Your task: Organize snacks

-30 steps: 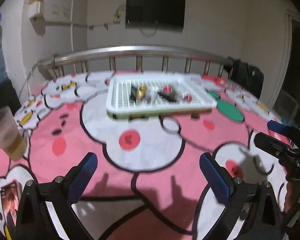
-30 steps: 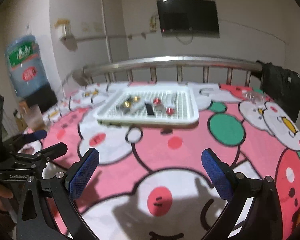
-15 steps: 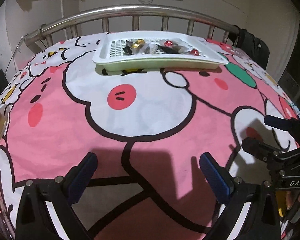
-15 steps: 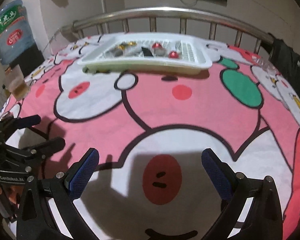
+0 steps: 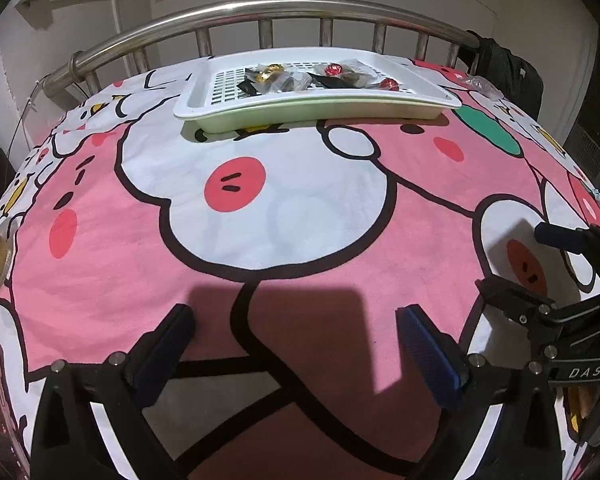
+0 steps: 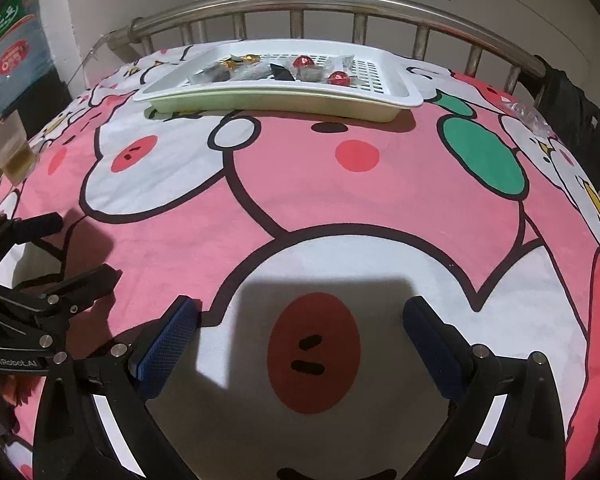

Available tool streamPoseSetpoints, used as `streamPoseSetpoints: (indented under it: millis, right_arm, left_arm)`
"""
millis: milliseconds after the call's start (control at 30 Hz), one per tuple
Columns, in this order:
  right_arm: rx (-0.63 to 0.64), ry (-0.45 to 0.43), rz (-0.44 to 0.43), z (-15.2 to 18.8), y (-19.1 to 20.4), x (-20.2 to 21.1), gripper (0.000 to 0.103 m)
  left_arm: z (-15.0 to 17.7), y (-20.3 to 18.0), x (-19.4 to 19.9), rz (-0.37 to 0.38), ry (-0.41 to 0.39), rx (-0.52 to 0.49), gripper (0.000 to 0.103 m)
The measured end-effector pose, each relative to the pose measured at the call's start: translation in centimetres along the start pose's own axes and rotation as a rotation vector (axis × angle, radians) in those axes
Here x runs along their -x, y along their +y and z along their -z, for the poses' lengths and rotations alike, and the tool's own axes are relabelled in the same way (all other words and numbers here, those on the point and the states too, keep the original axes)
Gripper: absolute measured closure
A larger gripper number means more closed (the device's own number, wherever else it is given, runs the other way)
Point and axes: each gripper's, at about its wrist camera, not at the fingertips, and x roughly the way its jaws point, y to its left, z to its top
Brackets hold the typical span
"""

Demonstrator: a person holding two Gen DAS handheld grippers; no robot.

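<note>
1. while both grippers hover low, the left gripper (image 5: 296, 344) and right gripper (image 6: 300, 340) gape wide, empty.
2. snacks (image 5: 320, 78) lie in the white tray (image 5: 300, 102) far across the pink blanket (image 5: 300, 220).
3. a cup (image 6: 14, 154) stands far left.

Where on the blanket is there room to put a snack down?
Bare blanket runs from the white tray down to both open grippers, left and right. The tray's middle is crowded with wrapped candies.

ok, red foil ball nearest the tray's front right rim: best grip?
Pinch the red foil ball across its round middle, coming from above: it lies low in the white tray, whose rim blocks a flat approach. The right gripper is open.
</note>
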Motion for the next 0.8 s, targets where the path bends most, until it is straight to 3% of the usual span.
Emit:
streamPoseSetpoints:
  millis: [800]
  right_arm:
    - [-0.015, 0.002, 0.011, -0.52, 0.2, -0.3, 0.0]
  left_arm:
    - [-0.45, 0.2, -0.41, -0.021, 0.001, 0.032, 0.0]
